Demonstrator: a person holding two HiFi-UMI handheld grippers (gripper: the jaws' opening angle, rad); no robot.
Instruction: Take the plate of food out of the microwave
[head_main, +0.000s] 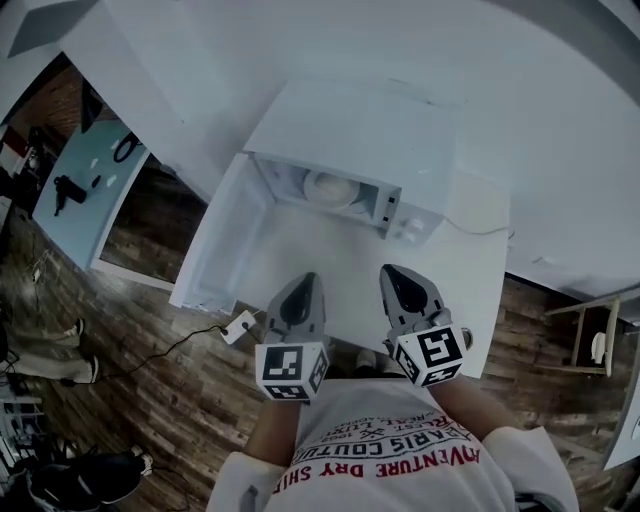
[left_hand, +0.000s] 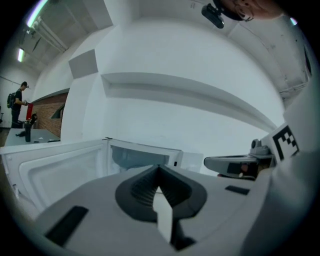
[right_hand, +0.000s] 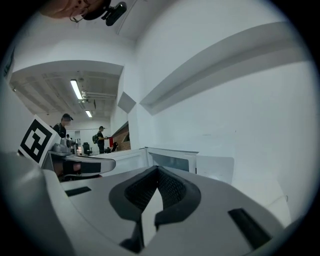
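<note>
A white table (head_main: 470, 285) stands against a plain white wall over a dark wooden floor (head_main: 150, 380). On the table sits a white microwave (head_main: 350, 130) with its door (head_main: 225, 240) swung fully open to the left. Inside the lit cavity, towards the back, a round pale plate (head_main: 330, 187) is visible. Whatever food it holds is too small and washed out to make out.

Both grippers hang side by side at the near edge of the table, close to the person's chest and well apart from the microwave mouth. The left gripper (head_main: 305, 282) has its jaws pressed together with nothing between them, and the right gripper (head_main: 392, 272) is likewise closed and empty. Each gripper view shows only bare wall and the microwave front beyond the ribbed pads.

The plate lies straight ahead of the pair and deeper in. Seen from the head, it is a little right of the left gripper's line and further left of the right gripper's line. Both grippers are about equally far from it, but the left one looks better lined up with the opening, while the open door flanks its outer side. Being round, the plate offers no preferred axis, so the approach is probably set by the cavity, which is wide and low. I judge that the next move calls for opening the jaws, then a level reach forward over the sill to the plate's near rim.
</note>
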